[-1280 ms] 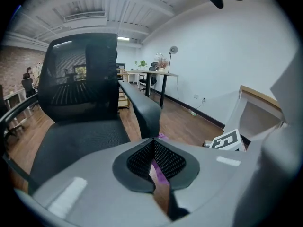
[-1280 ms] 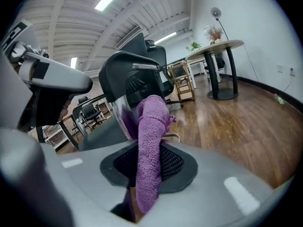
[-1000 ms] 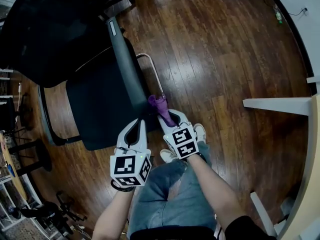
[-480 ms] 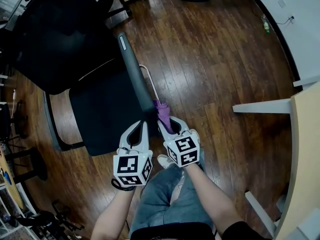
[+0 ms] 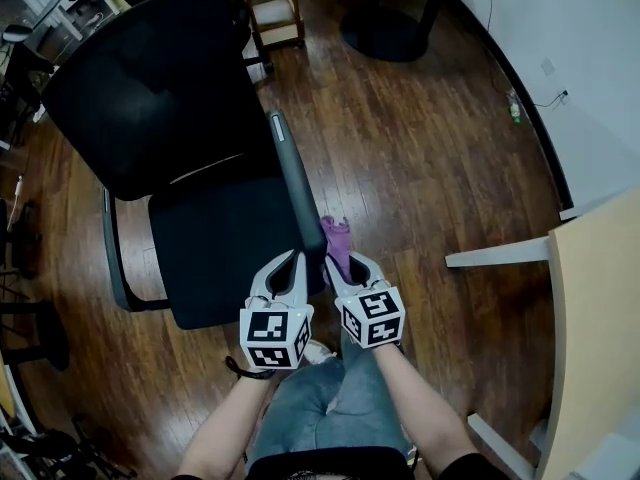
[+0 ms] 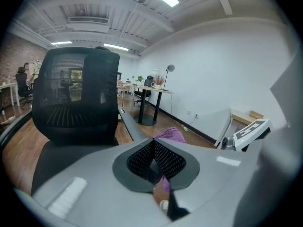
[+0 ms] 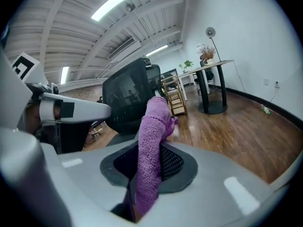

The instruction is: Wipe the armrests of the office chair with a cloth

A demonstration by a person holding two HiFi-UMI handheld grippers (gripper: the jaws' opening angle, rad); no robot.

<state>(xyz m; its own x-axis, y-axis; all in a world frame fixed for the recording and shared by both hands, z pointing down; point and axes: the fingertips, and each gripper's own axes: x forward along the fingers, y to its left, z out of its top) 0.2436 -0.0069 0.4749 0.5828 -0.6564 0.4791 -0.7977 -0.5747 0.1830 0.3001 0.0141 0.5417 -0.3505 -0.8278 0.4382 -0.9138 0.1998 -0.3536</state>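
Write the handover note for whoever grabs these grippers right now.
Left gripper: shut, empty, at the near end of the nearer armrest.
Right gripper: shut on the purple cloth, which is beside that same end.
The office chair is straight ahead, with the other armrest on its far side.
Done: not visible how much has been wiped.
Left: probably safest to wipe both armrests fully.

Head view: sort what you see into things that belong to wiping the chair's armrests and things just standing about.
In the job: purple cloth; right gripper shut on it; armrest beside the cloth; office chair.

Standing about: small wooden rack; round table base; light wooden desk.
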